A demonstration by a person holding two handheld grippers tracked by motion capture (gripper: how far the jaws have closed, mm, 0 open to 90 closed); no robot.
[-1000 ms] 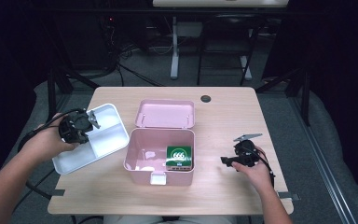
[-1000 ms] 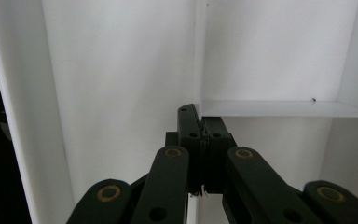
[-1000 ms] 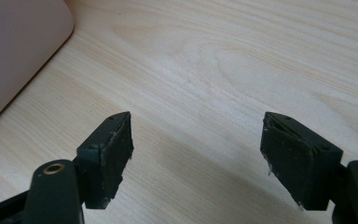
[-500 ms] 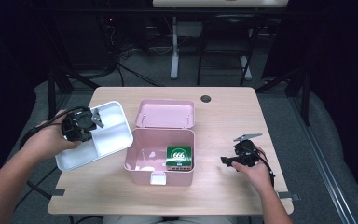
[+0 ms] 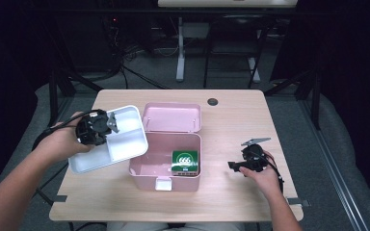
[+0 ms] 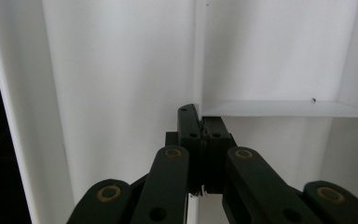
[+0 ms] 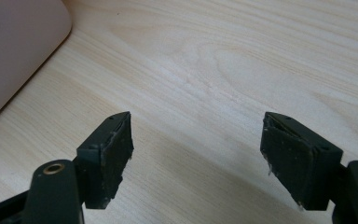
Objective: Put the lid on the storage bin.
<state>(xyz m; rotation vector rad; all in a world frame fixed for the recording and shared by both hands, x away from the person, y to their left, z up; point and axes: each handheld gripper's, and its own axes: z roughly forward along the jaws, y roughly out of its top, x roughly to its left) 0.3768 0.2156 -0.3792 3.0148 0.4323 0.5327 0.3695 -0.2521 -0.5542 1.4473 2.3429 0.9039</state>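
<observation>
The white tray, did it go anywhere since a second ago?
Yes. The left tool, shut on the white tray's divider wall, has carried the tray toward the pink box, so its corner now overlaps the box rim. The right tool stayed open over the table, and the green packet stayed in the box.

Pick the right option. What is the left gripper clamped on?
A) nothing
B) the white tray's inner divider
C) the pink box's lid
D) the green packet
B: in the left gripper view the left gripper has its jaws pressed together on the thin divider wall of the white tray, which the high view shows lifted beside the pink box.
</observation>
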